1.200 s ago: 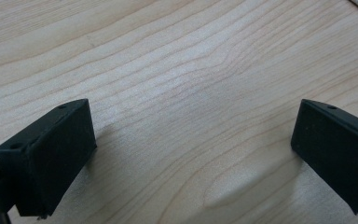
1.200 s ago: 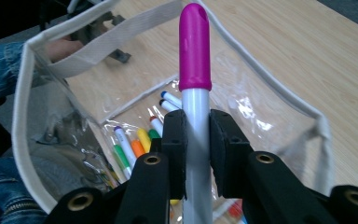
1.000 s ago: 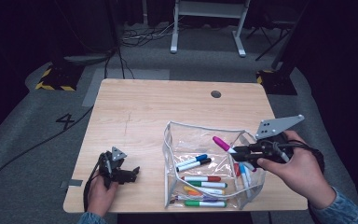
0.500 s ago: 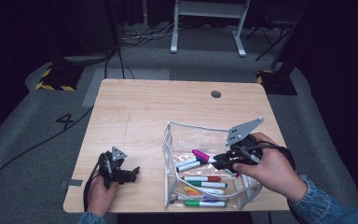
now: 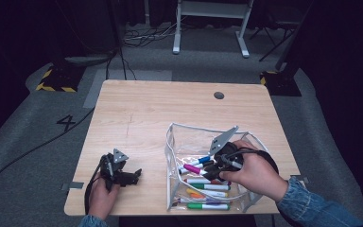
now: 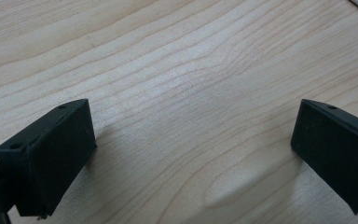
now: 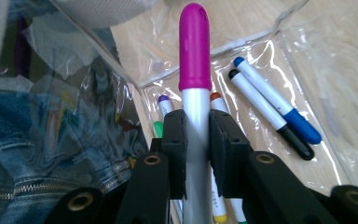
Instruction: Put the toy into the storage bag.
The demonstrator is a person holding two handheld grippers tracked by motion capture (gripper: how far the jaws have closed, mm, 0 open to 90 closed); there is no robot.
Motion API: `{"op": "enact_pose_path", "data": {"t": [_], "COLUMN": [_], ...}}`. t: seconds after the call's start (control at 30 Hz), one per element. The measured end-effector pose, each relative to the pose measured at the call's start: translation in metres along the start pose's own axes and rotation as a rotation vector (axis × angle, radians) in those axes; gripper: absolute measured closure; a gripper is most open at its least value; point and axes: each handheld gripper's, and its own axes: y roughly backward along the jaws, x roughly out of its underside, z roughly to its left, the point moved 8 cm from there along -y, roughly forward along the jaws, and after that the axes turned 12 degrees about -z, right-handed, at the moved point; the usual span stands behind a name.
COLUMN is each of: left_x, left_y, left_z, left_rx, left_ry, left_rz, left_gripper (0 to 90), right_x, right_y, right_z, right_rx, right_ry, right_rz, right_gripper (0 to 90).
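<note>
A clear plastic pouch [image 5: 179, 137] lies open on the right half of the wooden table [image 5: 160, 109], with several markers inside it. My right gripper [image 5: 207, 169] reaches into the pouch and is shut on a magenta-capped marker [image 5: 192, 169], whose cap points left. In the right gripper view the pads clamp the marker's grey barrel [image 7: 196, 121] and the magenta cap [image 7: 195, 46] sticks out above the pouch floor, where a blue marker [image 7: 279, 108] and a black marker [image 7: 270, 114] lie. My left gripper [image 5: 133, 176] rests open near the front left edge, with only bare wood [image 6: 186, 116] between its jaws.
Inside the pouch lie a red marker [image 5: 199, 180], a green marker [image 5: 211, 187] and another green one [image 5: 208, 206] near the front. A round hole [image 5: 219, 95] marks the far right of the table. Cables and a desk frame stand on the floor beyond.
My right gripper has carried the magenta marker leftward and down, from above the pouch's right rim into the pouch. The left gripper has stayed where it was.
</note>
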Motion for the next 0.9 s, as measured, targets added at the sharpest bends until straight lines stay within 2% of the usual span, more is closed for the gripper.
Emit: {"op": "enact_pose_path", "data": {"t": [0.27, 0.77, 0.9], "left_x": [0.000, 0.000, 0.000], "left_y": [0.000, 0.000, 0.000], "left_z": [0.000, 0.000, 0.000], "left_rx": [-0.001, 0.000, 0.000], "left_ry": [0.001, 0.001, 0.000], "left_rz": [-0.001, 0.000, -0.001], "left_gripper": [0.0, 0.0, 0.0], "right_x": [0.011, 0.034, 0.036], "right_y": [-0.018, -0.043, -0.045], "right_z": [0.005, 0.006, 0.006], "right_rx": [-0.035, -0.072, -0.084], "right_ry": [0.016, 0.068, 0.084], "right_rz": [0.068, 0.237, 0.252], "right_gripper": [77.1, 77.0, 76.5]}}
